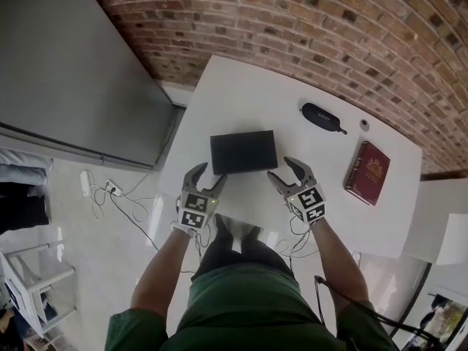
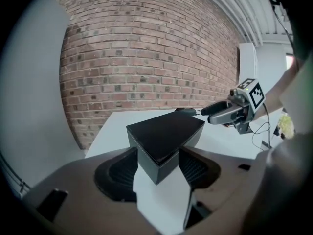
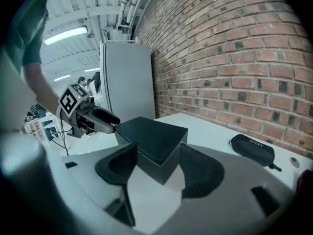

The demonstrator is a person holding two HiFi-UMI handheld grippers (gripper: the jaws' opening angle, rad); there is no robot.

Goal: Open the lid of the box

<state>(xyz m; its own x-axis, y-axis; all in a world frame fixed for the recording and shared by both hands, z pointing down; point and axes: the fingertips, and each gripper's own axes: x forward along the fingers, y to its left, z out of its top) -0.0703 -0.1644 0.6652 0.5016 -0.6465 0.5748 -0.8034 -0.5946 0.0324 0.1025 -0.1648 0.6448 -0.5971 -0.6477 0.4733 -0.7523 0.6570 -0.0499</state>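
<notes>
A flat black box [image 1: 243, 152] with its lid down lies on the white table [image 1: 241, 86]. My left gripper [image 1: 210, 174] is at the box's near left corner and my right gripper [image 1: 282, 169] at its near right corner. Both stand open. In the left gripper view the box [image 2: 166, 133] has one corner between the wide jaws of my left gripper [image 2: 157, 166], and the pads do not press on it. The right gripper view shows the same at the other corner of the box [image 3: 151, 138], inside my right gripper [image 3: 154, 163].
A black glasses case [image 1: 323, 118], a small white round thing [image 1: 364, 125] and a dark red book [image 1: 367, 172] lie on the table's right part. A brick wall runs behind the table. A grey cabinet [image 1: 73, 72] stands at the left, with cables [image 1: 110, 192] on the floor.
</notes>
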